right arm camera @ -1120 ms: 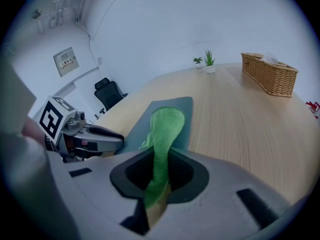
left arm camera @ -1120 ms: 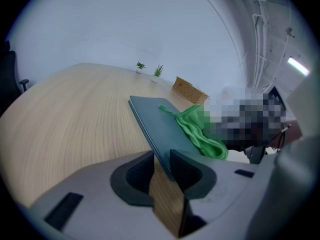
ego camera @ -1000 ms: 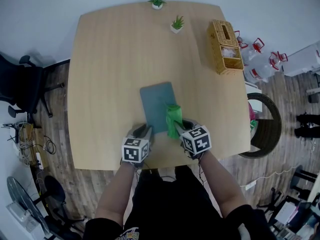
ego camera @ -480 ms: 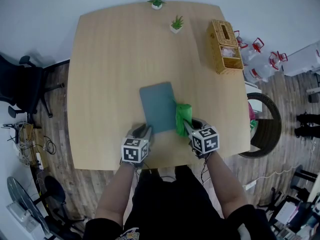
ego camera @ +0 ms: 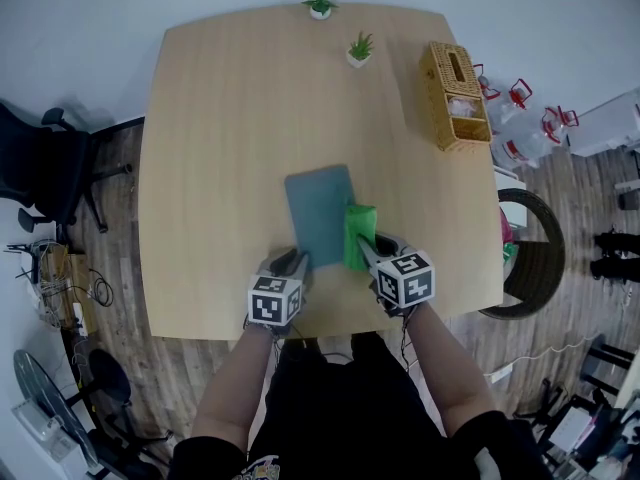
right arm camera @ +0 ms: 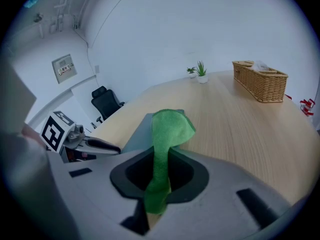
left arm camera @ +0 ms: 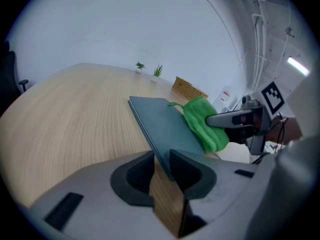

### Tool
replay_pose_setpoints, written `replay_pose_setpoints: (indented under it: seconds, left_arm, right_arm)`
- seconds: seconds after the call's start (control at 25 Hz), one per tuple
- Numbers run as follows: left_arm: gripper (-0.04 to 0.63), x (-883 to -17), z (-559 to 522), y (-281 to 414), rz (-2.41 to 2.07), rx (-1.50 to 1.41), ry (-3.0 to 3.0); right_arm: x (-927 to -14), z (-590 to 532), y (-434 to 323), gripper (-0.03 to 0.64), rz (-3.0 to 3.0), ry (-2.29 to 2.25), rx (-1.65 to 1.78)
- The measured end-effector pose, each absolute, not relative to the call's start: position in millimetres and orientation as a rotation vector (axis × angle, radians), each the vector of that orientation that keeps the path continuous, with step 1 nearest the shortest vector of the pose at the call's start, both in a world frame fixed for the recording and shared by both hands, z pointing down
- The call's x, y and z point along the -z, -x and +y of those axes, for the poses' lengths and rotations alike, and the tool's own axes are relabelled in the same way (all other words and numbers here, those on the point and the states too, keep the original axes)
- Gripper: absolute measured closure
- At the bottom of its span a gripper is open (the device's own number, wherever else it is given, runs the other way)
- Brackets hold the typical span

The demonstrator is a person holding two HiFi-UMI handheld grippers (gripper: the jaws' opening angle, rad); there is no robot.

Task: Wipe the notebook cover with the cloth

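Observation:
A grey-blue notebook (ego camera: 320,213) lies flat on the wooden table (ego camera: 220,118). My left gripper (ego camera: 296,264) sits at its near left corner. In the left gripper view the jaws stand slightly apart around that corner of the notebook (left arm camera: 165,126), with a strip of table showing between the left pad and the cover's edge. My right gripper (ego camera: 368,254) is shut on a green cloth (ego camera: 358,236). The cloth hangs along the notebook's right edge. In the right gripper view the cloth (right arm camera: 167,131) rises out of the shut jaws and folds over.
A wicker basket (ego camera: 455,93) stands at the table's far right. Two small potted plants (ego camera: 320,3) (ego camera: 360,46) are at the far edge. A black office chair (ego camera: 40,173) is off to the left, and a round dark chair (ego camera: 535,253) to the right.
My right gripper has carried the green cloth rightward, from over the notebook's right part to its right edge. The left gripper and the notebook have stayed put.

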State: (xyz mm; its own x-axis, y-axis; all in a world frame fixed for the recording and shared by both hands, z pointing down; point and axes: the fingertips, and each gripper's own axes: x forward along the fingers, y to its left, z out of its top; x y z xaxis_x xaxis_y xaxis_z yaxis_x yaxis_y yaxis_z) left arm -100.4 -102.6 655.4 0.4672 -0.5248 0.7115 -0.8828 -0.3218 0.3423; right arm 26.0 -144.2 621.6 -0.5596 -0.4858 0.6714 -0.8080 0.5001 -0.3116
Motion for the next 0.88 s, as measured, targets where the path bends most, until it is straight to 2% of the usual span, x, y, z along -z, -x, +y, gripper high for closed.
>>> replay_pose_setpoints:
  seconds: [0.48,0.88]
  left_arm:
    - [0.505,-656.2,-102.9,99.8,-1.154,-0.631,-1.984]
    - [0.505,-657.1,-103.1,102.5,-1.143,-0.624,-1.981]
  right_arm:
    - [-612.4,-154.7,58.4,0.56,-2.337,-0.878,-0.824]
    - [-631.4,-152.0,96.0,0.56,-2.312,-0.784,-0.844]
